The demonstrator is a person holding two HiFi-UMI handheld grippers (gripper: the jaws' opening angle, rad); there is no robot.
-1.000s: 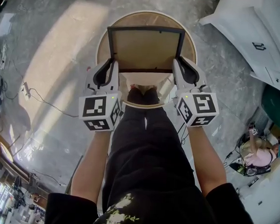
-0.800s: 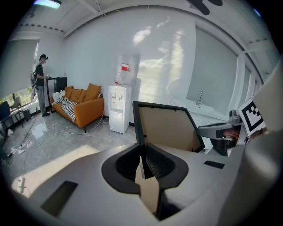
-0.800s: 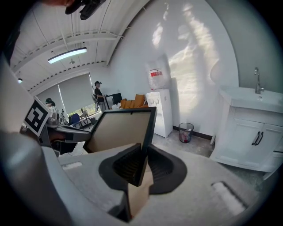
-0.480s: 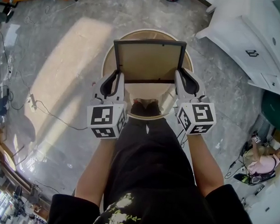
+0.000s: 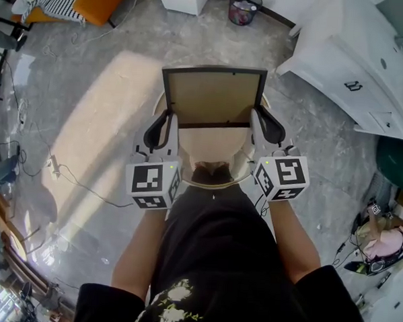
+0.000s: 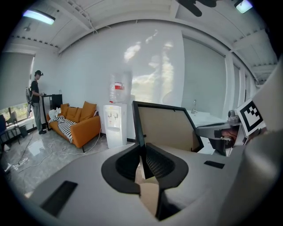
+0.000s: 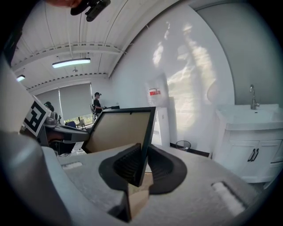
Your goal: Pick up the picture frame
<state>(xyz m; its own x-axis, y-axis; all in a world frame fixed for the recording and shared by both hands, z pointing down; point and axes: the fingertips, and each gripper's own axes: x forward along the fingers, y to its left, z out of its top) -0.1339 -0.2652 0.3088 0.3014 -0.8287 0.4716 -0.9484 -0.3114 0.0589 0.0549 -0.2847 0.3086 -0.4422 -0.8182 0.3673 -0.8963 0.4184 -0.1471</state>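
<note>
Two grippers hold the picture frame [image 5: 213,97] over the round worktop [image 5: 215,147]. The left gripper [image 5: 167,123] is clamped on its left black edge and the right gripper [image 5: 259,123] on its right edge, jaws only narrowly apart. The brown panel faces the person and the far face is hidden. Its clearance above the worktop cannot be judged.

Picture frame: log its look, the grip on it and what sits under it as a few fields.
item: picture frame, black rim, tan panel toward the person
left gripper: shut on the frame's left edge
right gripper: shut on the frame's right edge
place: held between both grippers above the round table
contact with table: looks clear of it, not certain
</note>
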